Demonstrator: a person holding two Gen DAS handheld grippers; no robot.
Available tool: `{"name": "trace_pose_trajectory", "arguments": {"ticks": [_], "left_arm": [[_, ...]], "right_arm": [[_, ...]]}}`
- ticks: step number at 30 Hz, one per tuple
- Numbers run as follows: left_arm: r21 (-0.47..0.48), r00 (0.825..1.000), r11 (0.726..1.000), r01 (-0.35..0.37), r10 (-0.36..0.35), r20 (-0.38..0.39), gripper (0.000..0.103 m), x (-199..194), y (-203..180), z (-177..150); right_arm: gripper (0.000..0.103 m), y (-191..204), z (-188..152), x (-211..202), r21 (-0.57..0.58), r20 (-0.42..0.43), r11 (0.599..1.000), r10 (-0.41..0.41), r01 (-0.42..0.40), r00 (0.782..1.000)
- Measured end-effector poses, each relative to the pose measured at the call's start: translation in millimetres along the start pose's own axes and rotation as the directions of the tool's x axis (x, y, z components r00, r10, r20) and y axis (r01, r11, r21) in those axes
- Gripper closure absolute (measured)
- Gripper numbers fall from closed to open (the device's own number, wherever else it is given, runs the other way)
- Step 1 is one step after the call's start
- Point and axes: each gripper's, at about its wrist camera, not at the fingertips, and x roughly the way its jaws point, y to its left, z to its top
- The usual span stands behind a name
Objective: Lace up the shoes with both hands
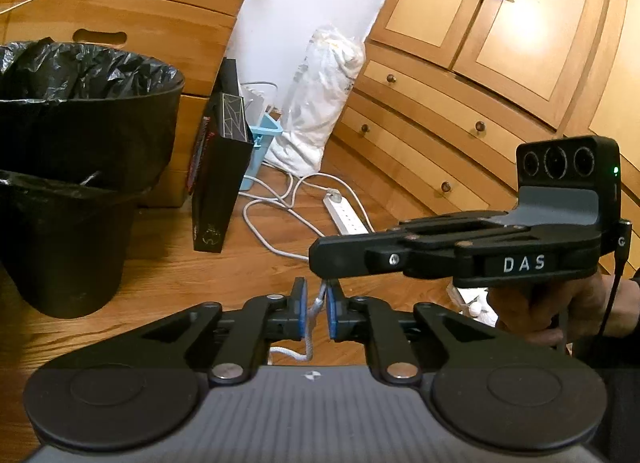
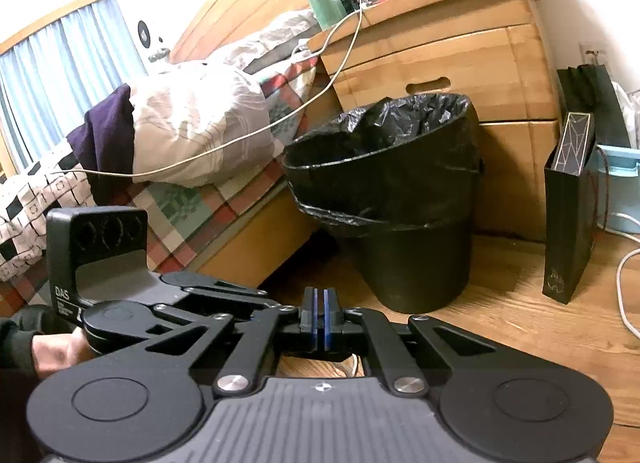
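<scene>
Left wrist view: left hand-held gripper [image 1: 315,313] has its blue pads [image 1: 303,309] spread slightly, with the white shoelace [image 1: 313,319] running up through the gap; pads are not pinching it. The lace's upper end disappears under the tip of the right hand-held gripper [image 1: 326,283], at centre frame, which appears to hold it.

Right wrist view: right hand-held gripper [image 2: 320,321] pads pressed together; the lace itself is hidden there. The shoe is not visible in either view; presumably below frame, over the wooden floor [image 1: 160,263].

Judgement: mid lace transfer or pull-through. Next move needs the left pads to nip the lace before the right lets go, keeping tension.
</scene>
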Motion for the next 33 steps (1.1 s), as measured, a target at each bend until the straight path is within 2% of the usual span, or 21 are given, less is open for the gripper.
{"name": "trace_pose_trajectory", "arguments": {"ticks": [6,10,20,23,30,33], "left_arm": [[0.021,1.000,1.000,-0.001,0.001,-0.001,0.093,1,-3,-3],[0.090,1.000,0.996,-0.028,0.028,-0.004,0.096,1,-7,-2],[0.076,0.998,0.996,-0.055,0.058,-0.038,0.096,3,-3,-3],[0.062,0.999,0.998,-0.028,0.031,-0.037,0.096,4,-1,-5],[0.053,0.999,0.998,-0.022,0.023,-0.030,0.087,3,-2,-6],[0.072,0.999,0.997,-0.021,0.024,-0.036,0.095,4,-4,-5]], "right_arm": [[0.099,-3,2,-3,0.028,0.007,1.000,0.008,-0.008,1.000],[0.099,-7,1,-4,0.028,0.005,1.000,-0.012,0.012,1.000],[0.099,-15,2,-8,0.054,0.015,0.998,-0.032,0.031,0.999],[0.099,-12,1,-6,0.040,0.004,0.999,-0.031,0.031,1.000],[0.099,-11,2,-4,0.040,-0.003,0.999,-0.018,0.018,1.000],[0.099,-9,2,-4,0.042,-0.003,0.999,-0.011,0.012,1.000]]}}
